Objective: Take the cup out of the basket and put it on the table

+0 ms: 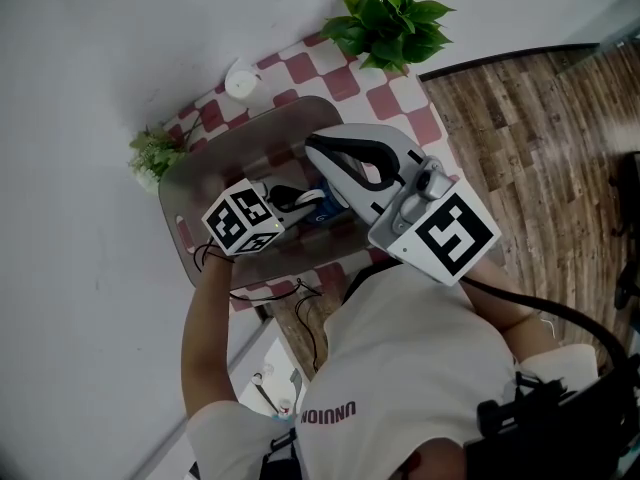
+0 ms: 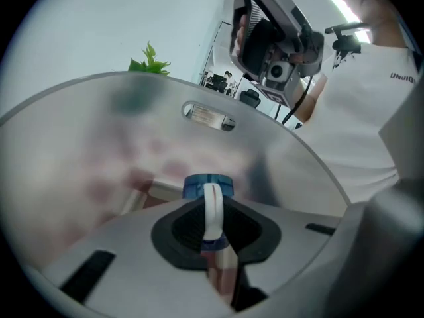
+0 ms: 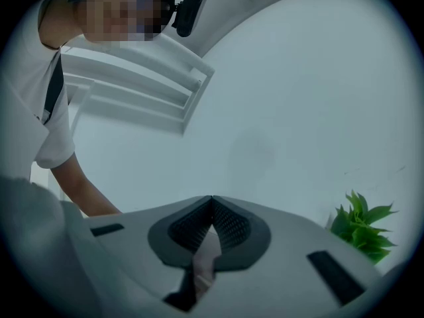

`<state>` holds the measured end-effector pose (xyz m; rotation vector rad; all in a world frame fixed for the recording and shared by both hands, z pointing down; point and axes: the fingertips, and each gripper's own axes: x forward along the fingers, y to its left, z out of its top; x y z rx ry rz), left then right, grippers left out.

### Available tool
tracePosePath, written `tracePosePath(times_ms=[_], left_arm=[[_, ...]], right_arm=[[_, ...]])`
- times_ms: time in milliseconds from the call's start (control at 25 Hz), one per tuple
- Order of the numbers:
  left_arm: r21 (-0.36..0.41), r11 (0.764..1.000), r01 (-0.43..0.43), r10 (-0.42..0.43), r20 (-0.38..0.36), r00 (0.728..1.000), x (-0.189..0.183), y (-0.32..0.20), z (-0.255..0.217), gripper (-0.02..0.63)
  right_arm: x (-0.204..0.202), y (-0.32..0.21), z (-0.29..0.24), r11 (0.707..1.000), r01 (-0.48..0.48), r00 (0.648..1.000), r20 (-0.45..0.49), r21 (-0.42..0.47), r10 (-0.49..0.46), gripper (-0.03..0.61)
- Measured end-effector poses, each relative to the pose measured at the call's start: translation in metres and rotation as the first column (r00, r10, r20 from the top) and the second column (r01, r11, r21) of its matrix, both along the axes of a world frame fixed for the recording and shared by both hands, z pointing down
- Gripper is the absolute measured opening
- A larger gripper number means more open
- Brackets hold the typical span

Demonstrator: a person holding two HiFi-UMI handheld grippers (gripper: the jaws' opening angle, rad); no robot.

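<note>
A small blue cup (image 2: 207, 185) with a white handle (image 2: 212, 216) hangs inside the translucent grey basket (image 2: 99, 131). My left gripper (image 2: 211, 203) is shut on that handle and points steeply down into the basket. In the head view the left gripper (image 1: 298, 201) reaches in over the basket's (image 1: 215, 163) near side, and a bit of the blue cup (image 1: 322, 214) shows beside it. The right gripper (image 1: 335, 158) hovers above the basket's right part, roughly level. Its jaws (image 3: 211, 201) are shut with nothing between them and face a bare wall.
The basket stands on a table with a red-and-white checked cloth (image 1: 345, 80). A leafy plant (image 1: 390, 18) is at the table's far end, a smaller plant (image 1: 150, 153) at its left, and a white round object (image 1: 241, 81) near the wall. Wooden floor (image 1: 530, 118) lies to the right.
</note>
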<state>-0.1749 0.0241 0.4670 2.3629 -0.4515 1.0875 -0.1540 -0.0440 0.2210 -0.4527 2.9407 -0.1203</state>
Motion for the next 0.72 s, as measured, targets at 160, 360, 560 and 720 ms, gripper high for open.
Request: tracePosePath(times_ms=[160, 360, 560, 720], left_arm=[[0.034, 0.998, 0.051, -0.051, 0.006, 0.999, -0.005, 0.0, -0.007, 0.057], [0.092, 0.992, 0.09, -0.089, -0.012, 0.996, -0.003, 0.0, -0.025, 0.057], [0.171, 0.976, 0.134, -0.13, -0.034, 0.991, 0.001, -0.005, -0.044, 0.057], [0.213, 0.96, 0.18, -0.173, -0.051, 0.984, 0.003, -0.01, -0.055, 0.057]], right_arm=[[0.004, 0.006, -0.001, 1.0, 0.01, 1.0, 0.005, 0.006, -0.01, 0.017], [0.008, 0.014, -0.002, 1.0, 0.02, 1.0, 0.008, 0.014, -0.02, 0.017], [0.01, 0.021, -0.003, 0.999, 0.039, 0.999, 0.008, 0.022, -0.039, 0.017], [0.013, 0.024, -0.004, 0.998, 0.051, 0.999, 0.009, 0.022, -0.051, 0.017]])
